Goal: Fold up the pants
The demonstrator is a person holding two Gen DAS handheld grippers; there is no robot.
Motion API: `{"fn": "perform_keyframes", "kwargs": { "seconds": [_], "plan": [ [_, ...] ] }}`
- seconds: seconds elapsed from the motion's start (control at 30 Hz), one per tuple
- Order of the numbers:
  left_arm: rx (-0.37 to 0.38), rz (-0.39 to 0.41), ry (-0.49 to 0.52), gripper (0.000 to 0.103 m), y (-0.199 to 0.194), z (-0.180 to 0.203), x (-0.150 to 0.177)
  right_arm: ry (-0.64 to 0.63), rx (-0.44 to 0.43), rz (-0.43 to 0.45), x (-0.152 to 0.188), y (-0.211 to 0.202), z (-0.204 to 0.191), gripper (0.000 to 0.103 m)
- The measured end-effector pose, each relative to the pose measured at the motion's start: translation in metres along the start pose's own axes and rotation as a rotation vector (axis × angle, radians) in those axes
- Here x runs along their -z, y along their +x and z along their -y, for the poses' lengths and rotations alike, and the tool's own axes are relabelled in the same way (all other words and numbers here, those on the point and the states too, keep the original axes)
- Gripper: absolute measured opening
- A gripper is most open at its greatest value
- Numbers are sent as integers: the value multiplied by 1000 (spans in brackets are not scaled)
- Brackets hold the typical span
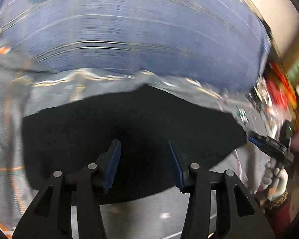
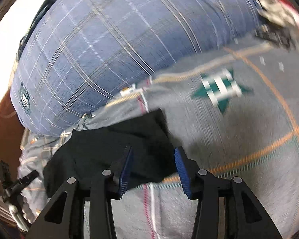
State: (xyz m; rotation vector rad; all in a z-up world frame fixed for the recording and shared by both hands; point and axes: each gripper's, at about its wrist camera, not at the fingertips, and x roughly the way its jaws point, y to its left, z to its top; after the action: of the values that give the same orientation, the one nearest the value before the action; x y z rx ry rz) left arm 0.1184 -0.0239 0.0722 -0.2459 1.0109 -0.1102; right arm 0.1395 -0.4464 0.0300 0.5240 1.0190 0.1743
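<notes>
Left gripper up front with jaws spread wide, blue pads apart and pinching nothing, hovering right over the dark pants. Spread out flat there, those pants, filling the middle of the left wrist view, far edge meeting a rumpled grey fold of bedding. Beyond that, a blue plaid pillow, streaked with motion blur. Off at the right edge, the other tool with a gloved hand on its handle.

Over to the right gripper: jaws likewise spread, ribbed blue fingers well apart, nothing caught between them. Left pad sitting over the near corner of the pants, right pad clear of the cloth, above the grey bedspread. Pants bunched here, a dark heap trailing left across the spread. Orange lines and a green-and-white star patch on the grey cover. Behind, the same blue plaid pillow bulging large, round emblem near its left end. Contact between pads and cloth: cannot tell
</notes>
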Motion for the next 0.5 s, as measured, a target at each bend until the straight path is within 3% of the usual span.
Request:
{"fn": "perform_keyframes", "kwargs": {
  "seconds": [0.27,0.5],
  "plan": [
    [58,-73,176,46,46,108,-40,142,-115,77,27,10,29,46],
    [136,-172,374,46,117,212,-81,23,-126,119,27,25,6,57]
  ]
}}
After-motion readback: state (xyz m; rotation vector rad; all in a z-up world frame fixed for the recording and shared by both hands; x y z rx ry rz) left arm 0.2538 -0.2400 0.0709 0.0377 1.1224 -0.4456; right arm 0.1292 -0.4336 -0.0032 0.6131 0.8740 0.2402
